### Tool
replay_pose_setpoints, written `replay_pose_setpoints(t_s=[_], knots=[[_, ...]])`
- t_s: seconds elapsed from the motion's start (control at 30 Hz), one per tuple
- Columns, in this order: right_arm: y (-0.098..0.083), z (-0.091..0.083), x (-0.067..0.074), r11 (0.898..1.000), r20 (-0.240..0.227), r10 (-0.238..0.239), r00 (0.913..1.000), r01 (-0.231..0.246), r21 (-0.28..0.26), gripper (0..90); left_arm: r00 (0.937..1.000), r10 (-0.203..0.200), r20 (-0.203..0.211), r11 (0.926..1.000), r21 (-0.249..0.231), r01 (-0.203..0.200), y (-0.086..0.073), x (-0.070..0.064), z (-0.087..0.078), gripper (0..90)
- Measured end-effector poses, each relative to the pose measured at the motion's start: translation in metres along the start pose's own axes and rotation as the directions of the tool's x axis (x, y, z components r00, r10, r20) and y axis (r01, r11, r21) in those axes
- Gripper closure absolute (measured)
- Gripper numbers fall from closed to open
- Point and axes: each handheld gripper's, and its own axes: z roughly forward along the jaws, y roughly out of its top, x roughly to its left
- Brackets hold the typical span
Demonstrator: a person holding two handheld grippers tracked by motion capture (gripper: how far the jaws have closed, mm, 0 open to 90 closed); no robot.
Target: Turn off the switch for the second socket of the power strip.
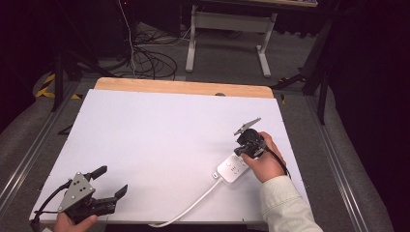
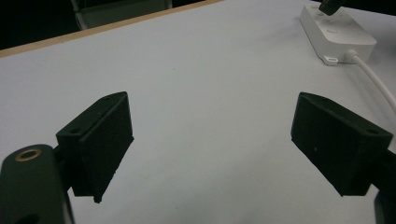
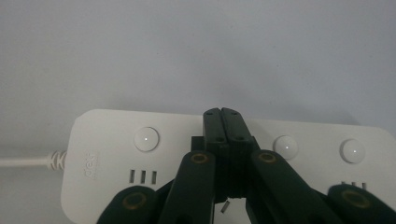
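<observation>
Two handheld grippers are in use over a white table (image 1: 159, 130) whose far edge shows a strip of bare wood. A white power strip (image 1: 233, 168) lies on the right part of the table surface, set at an angle, with its white cable (image 1: 193, 205) leaving the near-left end and curving toward the near table edge. The right gripper (image 1: 246, 145), held in the person's right hand (image 1: 267, 162) with a light sleeve behind it, stands directly over the far end of the power strip and points down at it. In the right gripper view the right gripper (image 3: 221, 122) has its jaws pressed together with no gap and nothing visible between them; the tips sit over the top face of the power strip (image 3: 112, 154), between two of its round white buttons. Whether the tips touch the housing cannot be determined. The cable (image 3: 28, 162) leaves the strip at the left of that view. The left gripper (image 1: 110, 182) is held low at the near-left corner of the table, well apart from the power strip. In the left gripper view its jaws are spread wide over bare table (image 2: 205, 102), with nothing between them, and the power strip (image 2: 336, 32) appears at the upper right.
</observation>
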Motion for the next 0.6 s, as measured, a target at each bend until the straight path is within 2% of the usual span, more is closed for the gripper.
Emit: replay_pose_setpoints(t_s=[0.6], knots=[[-0.0015,0.0075,0.0005,1.0,0.004,0.007,1.0,-0.007,0.024,90.0,1.0,-0.001,0.0,1.0,0.0,0.001,0.0,-0.0002,0.0,13.5]])
